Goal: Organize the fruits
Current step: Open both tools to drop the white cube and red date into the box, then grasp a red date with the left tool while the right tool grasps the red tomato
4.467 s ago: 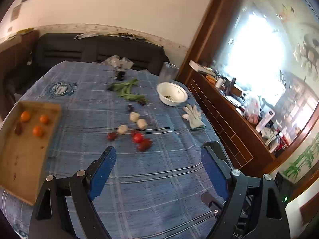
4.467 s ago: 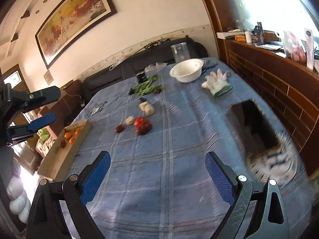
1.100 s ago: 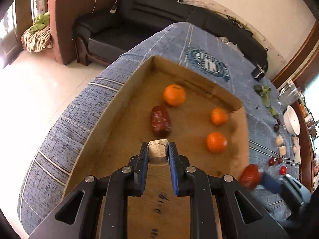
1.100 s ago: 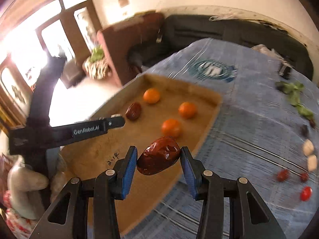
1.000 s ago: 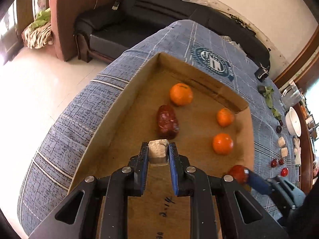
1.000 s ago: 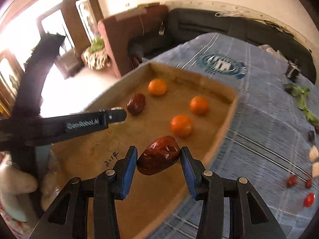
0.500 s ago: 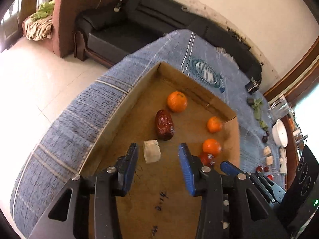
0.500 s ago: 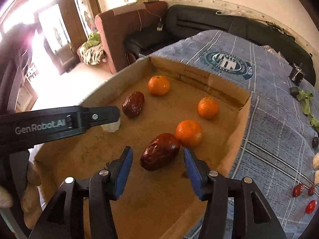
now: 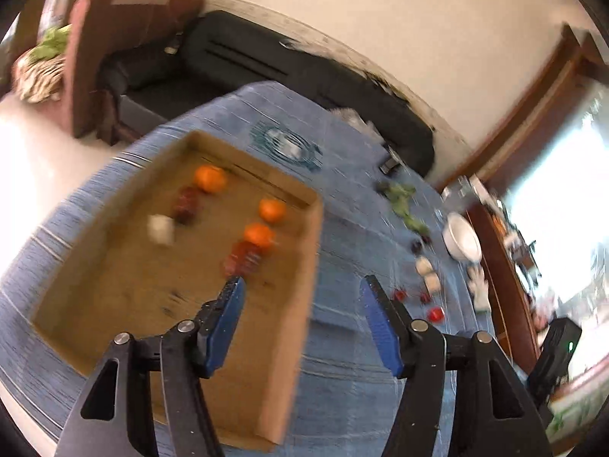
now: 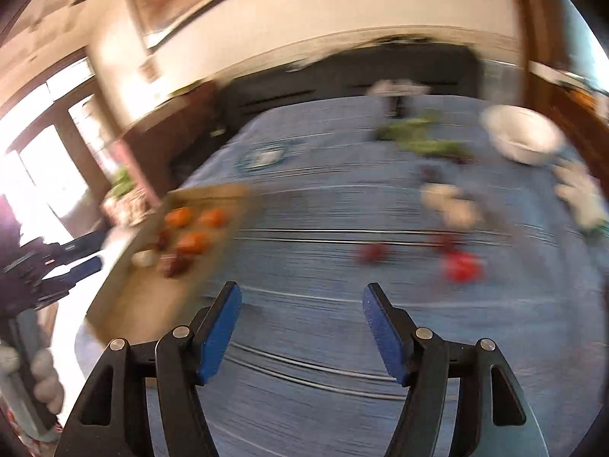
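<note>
Looking along the left gripper (image 9: 302,295), its blue pads are spread wide with nothing between them, held above the near right part of the cardboard tray (image 9: 114,289) and its right wall. The tray lies on the blue plaid tablecloth (image 9: 354,228). Inside it sit three oranges (image 9: 259,235), two dark red dates (image 9: 241,261), one just in front of the nearest orange and the other by the far orange, and a pale chunk (image 9: 161,229) left of centre. Out on the cloth to the right lie small red fruits (image 9: 435,314), two pale pieces (image 9: 430,278), a dark fruit beside green leaves (image 9: 403,200) and a white bowl (image 9: 462,242). A white glove (image 9: 480,293) rests near the table's edge, and a black sofa (image 9: 285,72) stands behind.

From the right wrist view, heavily blurred, the right gripper (image 10: 300,304) also stands wide apart and empty, over bare cloth to the right of the tray (image 10: 152,289). The oranges (image 10: 193,242) and a date (image 10: 176,264) show as smears in the tray at left, with the left gripper (image 10: 78,266) poking in at the left edge beside it. A red fruit (image 10: 461,265) and a smaller one lie ahead to the right, the pale pieces (image 10: 451,202) beyond them, the leaves (image 10: 422,137) and bowl (image 10: 521,139) farther back.
</note>
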Available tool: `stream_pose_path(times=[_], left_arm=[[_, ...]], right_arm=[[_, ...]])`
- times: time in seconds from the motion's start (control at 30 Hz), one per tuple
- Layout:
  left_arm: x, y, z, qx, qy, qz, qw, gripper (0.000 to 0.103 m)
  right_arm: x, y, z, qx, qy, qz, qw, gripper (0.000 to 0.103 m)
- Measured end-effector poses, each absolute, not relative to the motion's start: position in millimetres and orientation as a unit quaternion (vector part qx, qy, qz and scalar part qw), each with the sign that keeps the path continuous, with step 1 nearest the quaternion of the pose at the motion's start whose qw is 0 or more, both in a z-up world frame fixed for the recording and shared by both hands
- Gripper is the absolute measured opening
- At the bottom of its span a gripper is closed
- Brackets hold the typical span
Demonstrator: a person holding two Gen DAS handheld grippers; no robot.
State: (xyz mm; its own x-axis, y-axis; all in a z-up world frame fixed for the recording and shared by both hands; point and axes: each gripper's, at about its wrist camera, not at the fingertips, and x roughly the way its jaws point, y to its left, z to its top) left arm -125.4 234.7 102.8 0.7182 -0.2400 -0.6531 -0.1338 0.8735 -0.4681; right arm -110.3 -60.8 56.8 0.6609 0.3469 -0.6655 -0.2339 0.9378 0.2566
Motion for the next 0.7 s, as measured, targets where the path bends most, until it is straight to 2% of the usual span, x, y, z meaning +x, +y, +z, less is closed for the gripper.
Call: stream_pose_path(times=[0.17,0.3,0.37,0.63,0.7], left_arm=[[-118.3,182.7,95.4,-0.216,0.402,-0.057,0.888,0.062],[-109.1,144.3,90.1,-0.183,0.422,-0.071,0.885,0.062],[-104.2,126.9,89.1,-0.165,0.426,-0.075,0.886,0.062],[-61.8,81.2,65.5,-0.094,0.426,-0.098,0.894,0.062],[-44.4,75.9,52.6,-0.090,0.439,-0.095,0.889,0.057]], right_arm=[[-106.6,-153.6,53.6,0.092,0.383,0.074,0.916,0.071],[-87.8,-181.0,48.0,0.126,0.391,0.061,0.910,0.069],[-72.6,-177.8,42.8,0.138,0.398,0.076,0.904,0.065],[-28.1,-128.0,9.3,0.120,0.407,0.109,0.899,0.065],[-23.3,-121.5,0.1,0.117,0.414,0.118,0.895,0.059]])
